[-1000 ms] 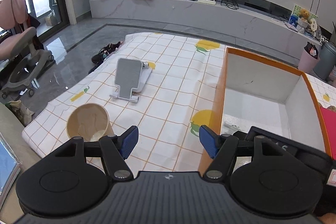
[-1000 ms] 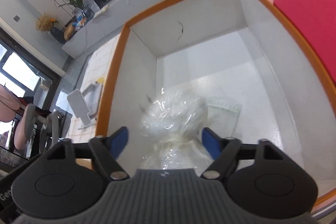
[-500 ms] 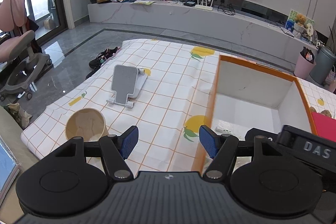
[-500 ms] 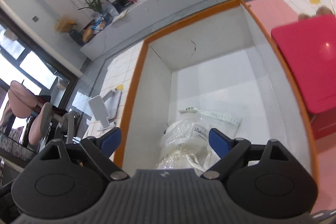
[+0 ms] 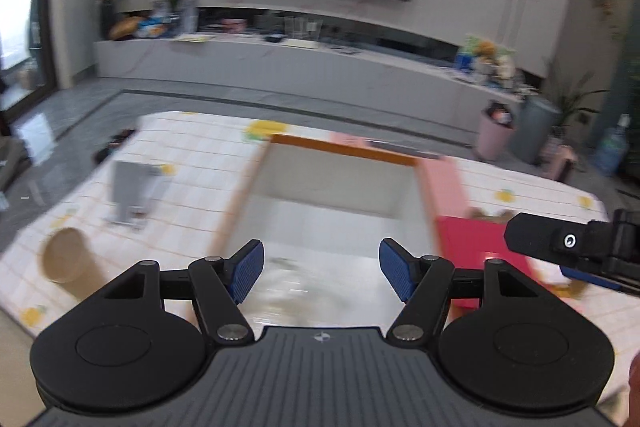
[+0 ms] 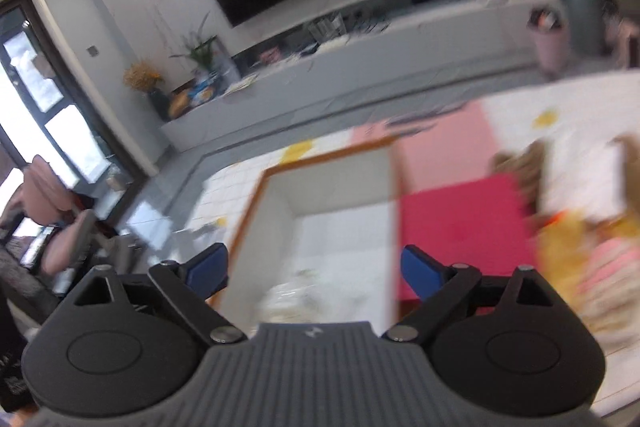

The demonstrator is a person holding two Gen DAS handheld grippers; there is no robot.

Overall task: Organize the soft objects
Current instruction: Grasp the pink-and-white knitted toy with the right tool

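An orange-rimmed white box point(image 5: 340, 147) stands on the checked tablecloth; it also shows in the right wrist view point(image 6: 320, 153). A clear bag of white soft stuff point(image 6: 292, 297) lies on the box floor, and appears blurred in the left wrist view point(image 5: 290, 287). My left gripper point(image 5: 321, 269) is open and empty above the box's near end. My right gripper point(image 6: 314, 267) is open and empty, raised above the bag; it shows at the right edge of the left wrist view point(image 5: 576, 247). Blurred soft items in yellow and pink point(image 6: 588, 251) lie right of the box.
A red lid or box point(image 6: 460, 219) lies against the white box's right side, on a pink sheet point(image 6: 440, 135). A grey phone stand point(image 5: 130, 193) and a paper cup point(image 5: 64, 261) sit on the cloth at left. Both views are motion-blurred.
Both grippers have risen and pulled back from the box. The right gripper has let go of the bag, which now lies in the box, and has swung right toward the soft items.
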